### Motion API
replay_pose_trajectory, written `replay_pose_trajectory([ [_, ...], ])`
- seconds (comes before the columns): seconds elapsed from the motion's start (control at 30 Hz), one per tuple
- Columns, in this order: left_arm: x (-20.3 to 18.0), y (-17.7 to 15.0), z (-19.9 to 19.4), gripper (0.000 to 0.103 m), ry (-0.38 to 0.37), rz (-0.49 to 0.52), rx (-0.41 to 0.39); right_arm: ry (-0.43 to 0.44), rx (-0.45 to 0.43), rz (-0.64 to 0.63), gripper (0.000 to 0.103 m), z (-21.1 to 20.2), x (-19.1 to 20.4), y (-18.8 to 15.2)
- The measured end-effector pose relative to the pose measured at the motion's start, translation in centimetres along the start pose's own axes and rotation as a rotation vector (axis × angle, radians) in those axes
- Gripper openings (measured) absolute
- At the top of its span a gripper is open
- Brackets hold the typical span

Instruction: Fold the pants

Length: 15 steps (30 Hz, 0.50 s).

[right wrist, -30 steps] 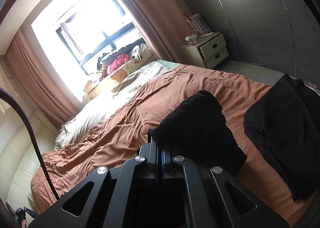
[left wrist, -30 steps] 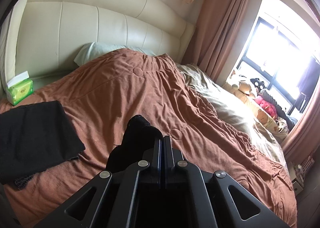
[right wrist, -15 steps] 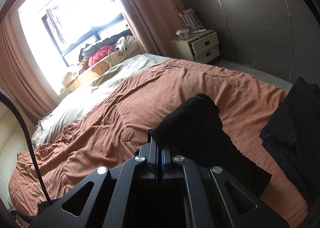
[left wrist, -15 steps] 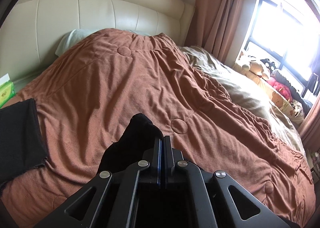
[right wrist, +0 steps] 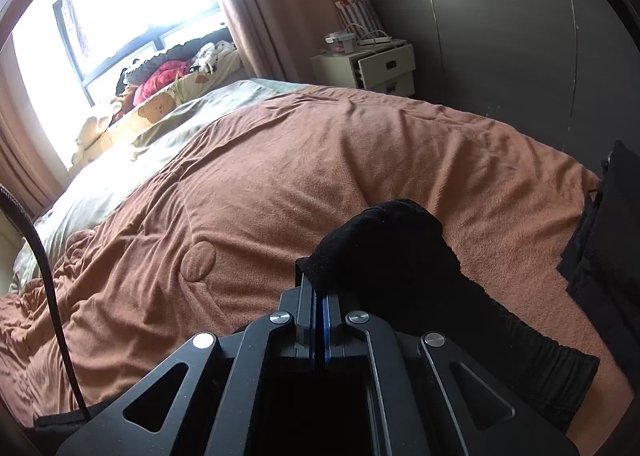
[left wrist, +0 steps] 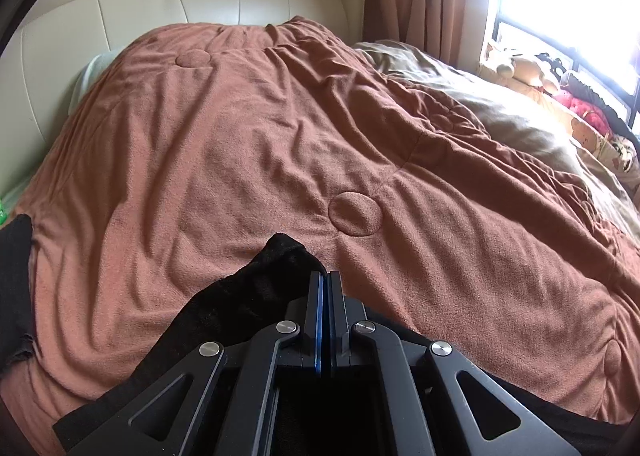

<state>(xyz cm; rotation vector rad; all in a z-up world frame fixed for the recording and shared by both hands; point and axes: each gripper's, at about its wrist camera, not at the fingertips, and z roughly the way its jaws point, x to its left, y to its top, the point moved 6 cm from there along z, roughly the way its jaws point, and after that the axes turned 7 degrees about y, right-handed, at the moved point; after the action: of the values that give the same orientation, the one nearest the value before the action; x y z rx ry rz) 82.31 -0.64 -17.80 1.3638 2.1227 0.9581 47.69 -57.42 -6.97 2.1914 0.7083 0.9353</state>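
Note:
I hold black pants over a bed with a brown blanket (left wrist: 248, 144). My left gripper (left wrist: 325, 276) is shut on a bunched edge of the black pants (left wrist: 256, 296), which drape down to its left. My right gripper (right wrist: 318, 288) is shut on another bunch of the same pants (right wrist: 400, 256), which hang to its right with a gathered waistband low in view. Both grippers sit low over the blanket (right wrist: 320, 160).
Another folded black garment lies at the left edge of the left wrist view (left wrist: 14, 280) and at the right edge of the right wrist view (right wrist: 608, 240). A cream headboard (left wrist: 160, 12), a window with soft toys (right wrist: 152, 80), and a white nightstand (right wrist: 372, 68) surround the bed.
Both grippers have moved down and forward over the blanket with the pants in them. The folded black garment has slid toward the frame edges, and the green tissue box has left view.

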Motion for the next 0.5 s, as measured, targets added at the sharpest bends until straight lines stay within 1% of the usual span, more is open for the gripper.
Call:
replay_pose_trajectory([
  [0.1, -0.9, -0.4, 1.6, 0.002, 0.008, 0.023, 0.043, -0.027, 0.035, 0.007, 0.0, 2.1, 0.4, -0.4],
  [0.17, -1.1, -0.3, 2.0, 0.009, 0.012, 0.028, 0.064, -0.027, 0.054, 0.013, 0.001, 2.8, 0.7, -0.7],
  [0.2, -1.2, -0.3, 1.9, 0.022, -0.001, 0.031, 0.068, -0.029, 0.063, 0.008, 0.002, 2.9, 0.9, -0.7],
  [0.23, -1.2, -0.2, 1.7, 0.046, -0.007, 0.038, 0.065, -0.028, 0.071, -0.005, 0.002, 2.8, 1.2, -0.6],
  [0.27, -1.1, -0.2, 1.2, 0.058, -0.003, 0.043, 0.052, -0.026, 0.081, -0.023, 0.004, 2.7, 1.3, -0.6],
  [0.3, -0.9, 0.0, 0.5, 0.075, 0.003, 0.046, 0.03, -0.017, 0.091, -0.04, 0.009, 2.5, 1.5, -0.6],
  [0.33, -0.7, 0.2, -0.3, 0.08, -0.002, 0.047, 0.007, 0.021, 0.088, -0.045, 0.019, 2.0, 1.6, -0.3],
  [0.37, -0.6, 0.4, -0.9, 0.08, -0.014, 0.048, -0.004, 0.056, 0.075, -0.048, 0.056, 1.4, 1.7, 0.0],
  [0.4, -0.5, 0.4, -1.5, 0.08, -0.025, 0.051, 0.001, 0.066, 0.049, -0.058, 0.088, 0.5, 1.6, 0.5],
  [0.43, -0.2, 0.4, -1.9, 0.08, -0.03, 0.052, 0.011, 0.065, 0.01, -0.077, 0.094, -0.8, 1.6, 0.8],
  [0.47, 0.1, 0.4, -2.4, 0.08, -0.035, 0.052, 0.017, 0.076, -0.007, -0.099, 0.094, -1.7, 1.8, 1.1],
  [0.5, 0.5, 0.2, -2.9, 0.08, -0.036, 0.051, 0.021, 0.093, 0.0, -0.117, 0.094, -2.4, 2.1, 1.1],
])
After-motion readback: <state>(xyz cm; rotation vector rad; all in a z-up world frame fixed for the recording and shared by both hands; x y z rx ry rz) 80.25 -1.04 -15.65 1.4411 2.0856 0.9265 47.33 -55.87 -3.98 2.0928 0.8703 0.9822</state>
